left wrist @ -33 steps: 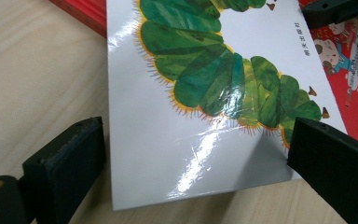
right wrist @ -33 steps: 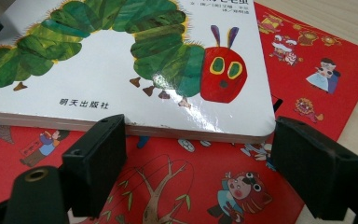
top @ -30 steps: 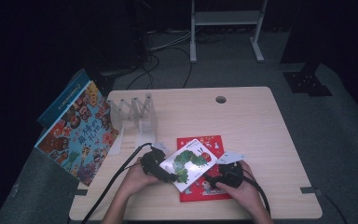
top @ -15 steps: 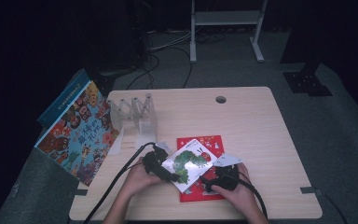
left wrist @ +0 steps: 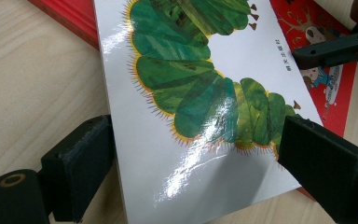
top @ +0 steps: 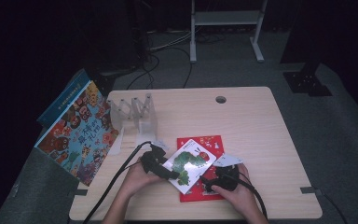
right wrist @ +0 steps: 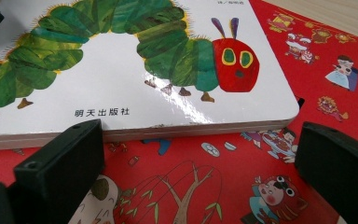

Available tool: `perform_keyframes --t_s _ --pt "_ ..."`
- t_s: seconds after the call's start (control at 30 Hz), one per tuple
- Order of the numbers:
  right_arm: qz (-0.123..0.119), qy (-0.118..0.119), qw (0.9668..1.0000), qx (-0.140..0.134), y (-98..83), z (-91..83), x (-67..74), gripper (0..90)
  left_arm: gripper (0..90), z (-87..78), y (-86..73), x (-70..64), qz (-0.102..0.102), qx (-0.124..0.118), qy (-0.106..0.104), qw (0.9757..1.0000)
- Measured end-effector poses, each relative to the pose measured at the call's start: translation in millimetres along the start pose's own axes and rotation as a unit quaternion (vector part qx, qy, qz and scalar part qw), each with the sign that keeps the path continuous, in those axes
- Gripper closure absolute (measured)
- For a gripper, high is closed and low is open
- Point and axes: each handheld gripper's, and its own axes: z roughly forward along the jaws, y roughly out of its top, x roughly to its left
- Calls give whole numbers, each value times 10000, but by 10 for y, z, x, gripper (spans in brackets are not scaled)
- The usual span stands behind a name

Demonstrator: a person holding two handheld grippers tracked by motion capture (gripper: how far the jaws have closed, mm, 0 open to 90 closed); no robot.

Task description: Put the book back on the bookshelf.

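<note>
A white board book with a green caterpillar (top: pixel 189 163) lies slanted on a red picture book (top: pixel 209 142) near the table's front edge. My left gripper (top: pixel 164 169) is at the white book's left end. In the left gripper view the white book (left wrist: pixel 191 93) runs between the jaws of the left gripper (left wrist: pixel 198 144). They have just been closing a little, and the right one hovers over the cover. My right gripper (top: pixel 210 181) stands open over the red book (right wrist: pixel 317 60), facing the white book's (right wrist: pixel 121 70) long edge. Its jaws have just been opening, with nothing gripped.
A large colourful picture book (top: pixel 81 135) leans off the table's left side. A clear plastic rack (top: pixel 135 114) stands behind the left hand. A cable hole (top: pixel 221 99) sits near the far edge. Bare wood (top: pixel 270 135) stretches to the right and back.
</note>
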Motion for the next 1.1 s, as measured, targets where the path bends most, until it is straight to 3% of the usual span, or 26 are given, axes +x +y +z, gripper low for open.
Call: perform_keyframes --t_s 0.1,0.3,0.57,0.77,1.1 --pt "0 6 10000 31 -1 -14 12 13 98 42 -7 -10 101 32 92 9999" --pt "-163 239 9995 88 -36 -75 152 13 90 36 -41 -9 128 166 28 9998" --pt "-333 483 9983 -22 -36 -48 360 12 88 -19 -98 19 -13 237 39 9997" --pt "-365 491 9981 -26 -4 -6 392 8 86 -3 -116 30 -80 219 -96 9997" --pt "-314 459 9985 -1 26 30 415 0 91 -13 -80 23 -164 300 23 9994"
